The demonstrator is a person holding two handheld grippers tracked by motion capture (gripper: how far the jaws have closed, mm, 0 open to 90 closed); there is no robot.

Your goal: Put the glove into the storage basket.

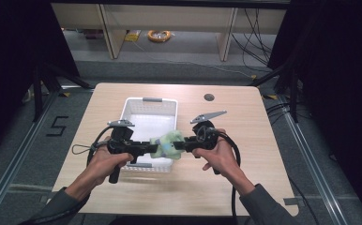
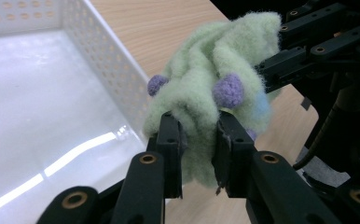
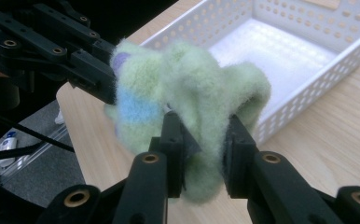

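the person's forearms come in from the near edge of the desk (image 1: 123,197), a hand on each handle, and both tools meet in the middle over a bunched-up green fleece item (image 1: 167,144). the left tool (image 2: 199,140) has its jaws narrowed onto a thick fold of the fleece, fabric squeezed between the two black pads. same story on the other side: the right tool (image 3: 201,135) is pinched on another fold, so the soft thing hangs between the two, held up off the desk and gripped from both ends.

up close, the fleece is pale green with purple pompom bumps and a patch of light blue, all crumpled, no clear shape to it yet. looks like a small sock or mitten, hard to call.

where is it? just at the near right corner of the white basket (image 1: 137,105), partly over its rim and partly over bare desk, going by the high view.

as for the step, i'd say this is the carry or the straightening, with both tools sharing the load. next move, by my reckoning, wants both hands to travel together toward the basket so the fabric doesn't get yanked from one grip, then let go over the middle.

and the basket itself: perforated white walls, glossy floor catching the light, nothing lying in the part on show.
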